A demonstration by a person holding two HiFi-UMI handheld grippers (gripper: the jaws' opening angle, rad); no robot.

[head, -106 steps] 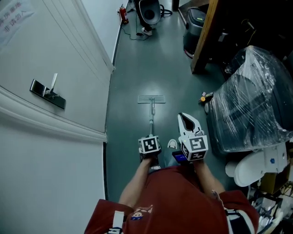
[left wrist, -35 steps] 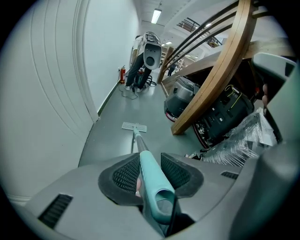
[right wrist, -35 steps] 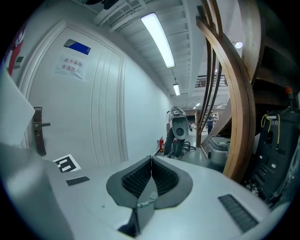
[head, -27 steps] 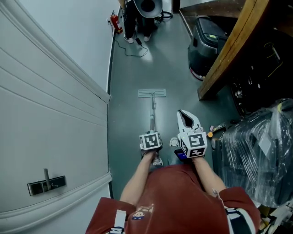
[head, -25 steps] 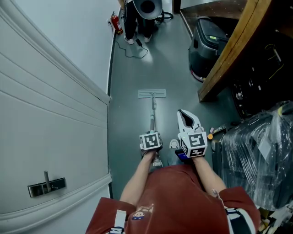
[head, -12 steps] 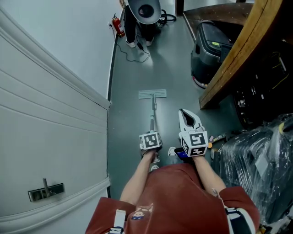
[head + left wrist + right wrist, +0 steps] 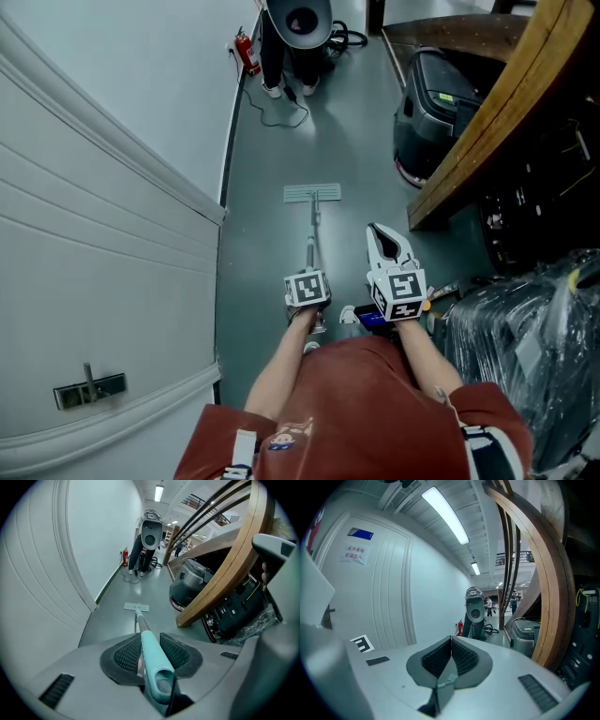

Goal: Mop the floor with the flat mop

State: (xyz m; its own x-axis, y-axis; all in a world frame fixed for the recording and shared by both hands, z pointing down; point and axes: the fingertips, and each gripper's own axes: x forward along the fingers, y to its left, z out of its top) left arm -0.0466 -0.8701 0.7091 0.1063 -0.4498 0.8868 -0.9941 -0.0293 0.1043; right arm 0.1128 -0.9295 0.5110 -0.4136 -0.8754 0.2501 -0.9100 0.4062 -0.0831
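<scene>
The flat mop lies ahead of me on the dark green floor, its pale head point(image 7: 312, 193) flat and its thin pole point(image 7: 312, 234) running back to my left gripper point(image 7: 308, 278). In the left gripper view the jaws are shut on the teal mop handle point(image 7: 153, 658), and the mop head point(image 7: 136, 606) shows far down the pole. My left gripper point(image 7: 148, 640) grips near the handle's end. My right gripper point(image 7: 378, 234) hovers to the right of the pole, apart from it. In the right gripper view its pads meet with nothing between them point(image 7: 451, 641).
A white panelled wall point(image 7: 94, 234) with a door handle point(image 7: 89, 389) bounds the left. A curved wooden beam point(image 7: 487, 122), a black machine point(image 7: 436, 89) and a plastic-wrapped bulk point(image 7: 525, 347) crowd the right. A standing machine point(image 7: 298, 23), a fire extinguisher point(image 7: 248, 54) and a cable point(image 7: 281, 108) lie ahead.
I have moved forward along the corridor: the plastic-wrapped bulk slid back to the lower right and the black machine came nearer. Both grippers keep the same hold and spacing.
</scene>
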